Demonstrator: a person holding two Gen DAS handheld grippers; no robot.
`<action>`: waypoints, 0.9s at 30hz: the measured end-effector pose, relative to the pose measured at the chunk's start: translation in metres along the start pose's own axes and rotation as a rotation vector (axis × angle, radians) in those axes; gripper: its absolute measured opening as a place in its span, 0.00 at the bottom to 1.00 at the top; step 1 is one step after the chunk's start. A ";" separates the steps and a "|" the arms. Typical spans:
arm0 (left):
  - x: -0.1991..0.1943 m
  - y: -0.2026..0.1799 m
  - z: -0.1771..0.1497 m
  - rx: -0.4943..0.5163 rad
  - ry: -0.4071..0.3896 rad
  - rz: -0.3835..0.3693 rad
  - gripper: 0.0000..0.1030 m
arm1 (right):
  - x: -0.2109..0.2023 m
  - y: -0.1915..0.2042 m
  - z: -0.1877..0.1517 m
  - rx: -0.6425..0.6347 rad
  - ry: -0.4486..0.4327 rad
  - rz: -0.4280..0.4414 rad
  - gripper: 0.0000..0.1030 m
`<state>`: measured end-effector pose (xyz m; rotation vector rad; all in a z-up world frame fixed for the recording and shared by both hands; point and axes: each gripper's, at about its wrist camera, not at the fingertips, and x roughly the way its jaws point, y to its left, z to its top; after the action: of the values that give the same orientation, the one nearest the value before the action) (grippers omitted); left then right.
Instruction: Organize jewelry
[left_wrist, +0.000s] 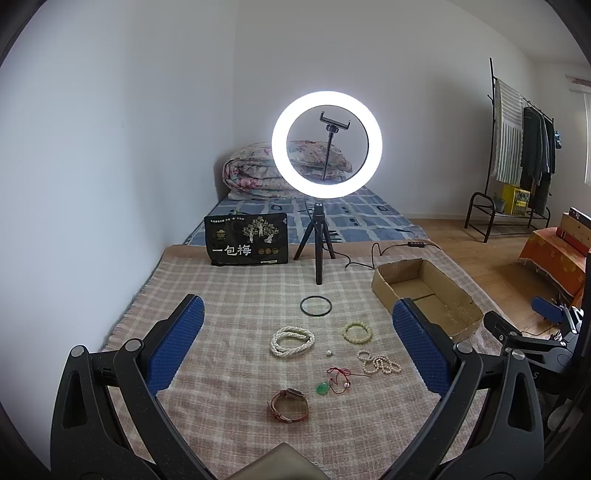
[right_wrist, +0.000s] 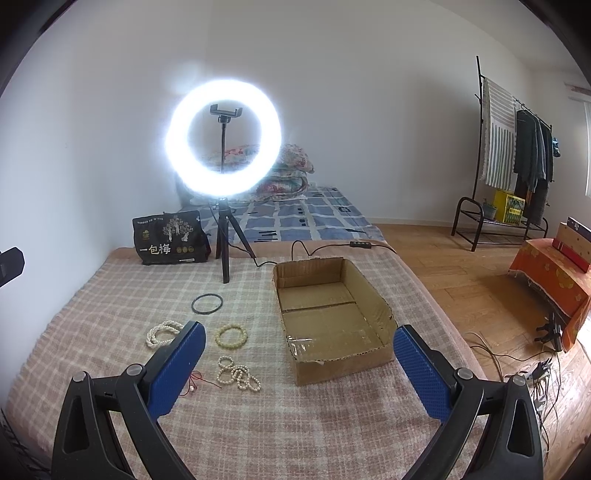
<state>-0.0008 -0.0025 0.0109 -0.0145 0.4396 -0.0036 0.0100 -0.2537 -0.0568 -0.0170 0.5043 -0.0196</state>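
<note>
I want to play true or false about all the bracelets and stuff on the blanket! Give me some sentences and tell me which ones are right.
1. The brown cardboard box already has jewelry in it. False: it is empty.
2. The black ring bangle lies nearest the glowing ring light's tripod. True.
3. The left gripper is squeezing the brown leather watch. False: its jaws are wide open and the watch lies on the checked blanket.
4. The yellow-green bead bracelet lies between the bangle and the loose pearl strand. True.
5. The right gripper is open and holds nothing. True.
</note>
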 end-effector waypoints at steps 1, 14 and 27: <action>0.000 -0.001 0.001 0.000 -0.001 0.001 1.00 | 0.000 0.000 0.000 0.001 0.001 -0.001 1.00; 0.004 -0.006 0.000 0.000 0.002 0.004 1.00 | 0.000 0.002 0.001 -0.004 0.006 0.004 1.00; 0.002 0.003 -0.010 0.000 -0.001 0.000 1.00 | 0.000 0.001 0.001 -0.003 0.010 0.007 1.00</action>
<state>-0.0034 0.0005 0.0007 -0.0147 0.4390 -0.0037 0.0108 -0.2522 -0.0557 -0.0185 0.5144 -0.0125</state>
